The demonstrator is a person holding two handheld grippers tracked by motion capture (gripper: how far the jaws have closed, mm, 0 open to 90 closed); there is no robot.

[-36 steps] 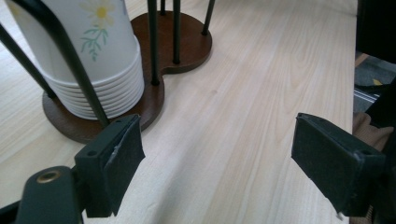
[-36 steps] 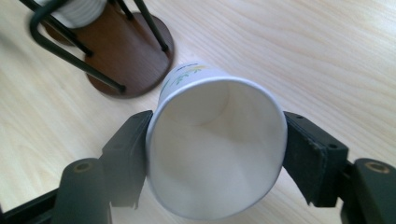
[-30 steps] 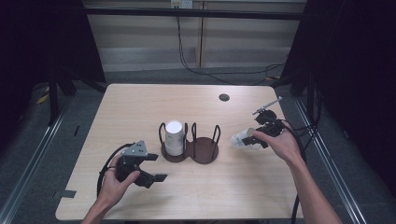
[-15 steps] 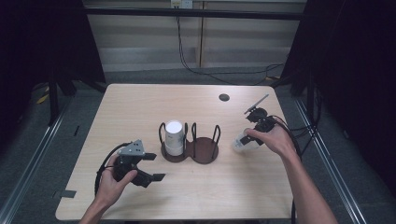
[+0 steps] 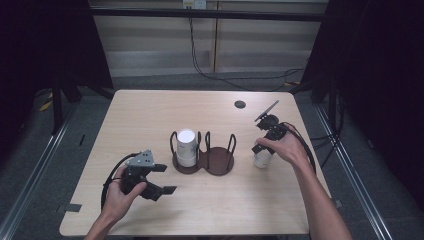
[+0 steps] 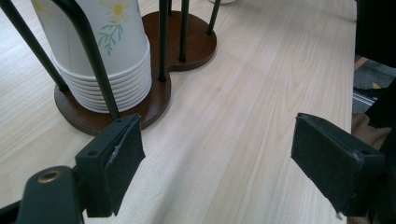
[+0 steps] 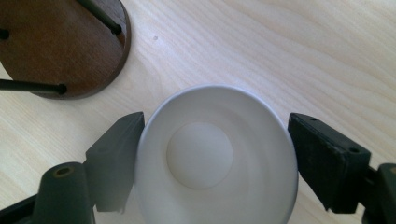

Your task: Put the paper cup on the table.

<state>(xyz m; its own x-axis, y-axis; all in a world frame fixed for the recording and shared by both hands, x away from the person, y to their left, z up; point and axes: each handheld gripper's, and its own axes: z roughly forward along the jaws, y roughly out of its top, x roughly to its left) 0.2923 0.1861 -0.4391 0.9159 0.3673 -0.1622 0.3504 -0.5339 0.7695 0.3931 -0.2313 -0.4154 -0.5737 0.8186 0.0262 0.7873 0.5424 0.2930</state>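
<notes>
Cup (image 7: 217,163): upright on table (image 5: 150,115), right of holder (image 5: 204,159), axis vertical, mouth up. Right gripper (image 7: 215,161): straddling rim from above, jaws just opened, pads barely clear. Left gripper (image 6: 219,163): wide open, empty, near stack (image 6: 105,51).

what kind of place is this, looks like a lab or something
Probably a recording bench in a lab or workshop, not a home. A bare wooden table stands between dark curtains with metal floor rails beside it, cables hang down the back wall, and a person works hand-held grippers around a cup holder of stacked paper cups.
</notes>
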